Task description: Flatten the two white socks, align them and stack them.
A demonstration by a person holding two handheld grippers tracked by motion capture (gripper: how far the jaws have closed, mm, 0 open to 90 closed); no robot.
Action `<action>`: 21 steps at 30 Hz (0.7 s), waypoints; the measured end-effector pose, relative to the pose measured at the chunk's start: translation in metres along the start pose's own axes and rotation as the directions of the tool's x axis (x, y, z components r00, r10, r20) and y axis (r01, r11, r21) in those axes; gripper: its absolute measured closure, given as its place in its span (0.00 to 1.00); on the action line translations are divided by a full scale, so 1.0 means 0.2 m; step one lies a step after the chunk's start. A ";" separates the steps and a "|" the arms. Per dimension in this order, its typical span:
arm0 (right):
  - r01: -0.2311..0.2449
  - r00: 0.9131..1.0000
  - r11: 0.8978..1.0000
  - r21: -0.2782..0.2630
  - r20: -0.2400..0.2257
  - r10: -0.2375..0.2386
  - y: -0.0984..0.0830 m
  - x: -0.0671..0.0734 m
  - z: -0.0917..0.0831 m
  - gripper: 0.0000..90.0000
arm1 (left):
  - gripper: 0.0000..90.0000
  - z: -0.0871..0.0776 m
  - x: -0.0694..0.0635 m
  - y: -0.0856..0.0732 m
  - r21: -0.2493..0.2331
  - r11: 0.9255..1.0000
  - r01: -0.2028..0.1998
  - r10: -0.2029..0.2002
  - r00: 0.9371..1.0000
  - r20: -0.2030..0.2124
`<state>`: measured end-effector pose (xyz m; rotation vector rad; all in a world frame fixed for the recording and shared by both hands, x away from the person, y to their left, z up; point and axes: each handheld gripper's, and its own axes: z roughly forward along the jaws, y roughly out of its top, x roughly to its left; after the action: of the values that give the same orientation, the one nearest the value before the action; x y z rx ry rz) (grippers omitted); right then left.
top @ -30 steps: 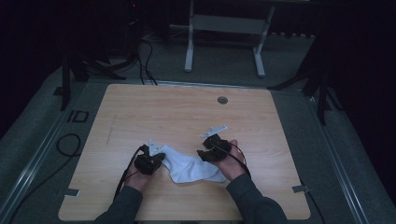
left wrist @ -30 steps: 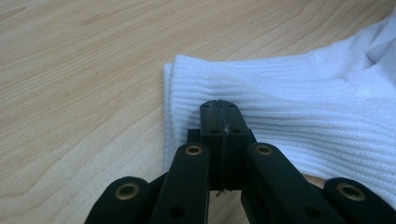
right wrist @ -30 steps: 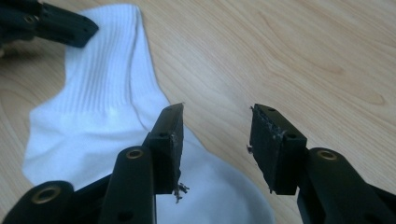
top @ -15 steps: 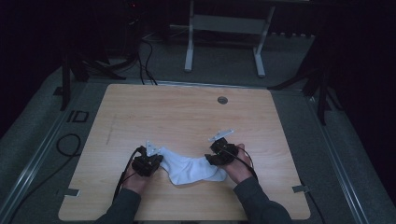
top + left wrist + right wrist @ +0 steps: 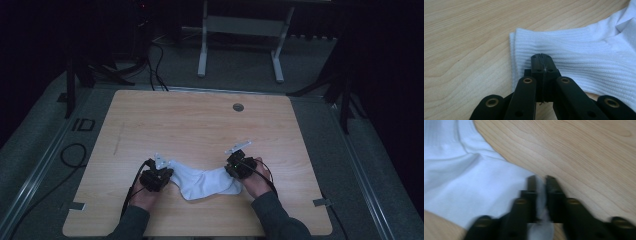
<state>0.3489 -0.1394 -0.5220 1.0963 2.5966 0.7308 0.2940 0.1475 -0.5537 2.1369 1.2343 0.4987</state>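
Observation:
A white sock [image 5: 205,183] lies stretched between my two grippers on the wooden table [image 5: 200,125], near its front edge. My left gripper [image 5: 169,175] is shut on the ribbed cuff; in the left gripper view its jaws [image 5: 541,56] meet over the ribbed fabric of the sock [image 5: 579,52]. My right gripper [image 5: 231,173] holds the opposite end. In the right gripper view its jaws [image 5: 541,179] have just been closing, and a fold of the sock [image 5: 474,185] is pinched between them.
A small round grommet hole [image 5: 238,107] sits near the table's far edge. A black cable [image 5: 70,155] loops on the floor to the left. White metal stand legs [image 5: 202,55] rise beyond the table.
The right hand has shifted slightly right and down, and its jaws have closed on the sock's end. The sock now lies more spread out between the hands. The left hand stayed put.

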 end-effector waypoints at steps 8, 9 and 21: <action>-0.022 0.999 0.998 -0.056 0.023 0.023 -0.05 -0.02 -0.13 0.99 | 1.00 -0.02 0.00 -0.02 0.001 1.000 0.004 -0.004 1.000 0.002; -0.025 0.999 0.997 -0.069 0.028 0.027 -0.06 -0.03 -0.15 0.99 | 1.00 -0.02 0.00 -0.02 0.002 1.000 0.006 -0.006 1.000 0.002; -0.063 0.997 0.991 -0.121 0.033 0.068 -0.13 -0.09 -0.26 0.98 | 1.00 -0.03 0.00 -0.03 0.006 1.000 0.013 -0.013 1.000 0.009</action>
<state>0.3257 -0.1869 -0.4906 1.1519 2.4613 0.8606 0.2877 0.1514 -0.5532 2.1321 1.2452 0.4801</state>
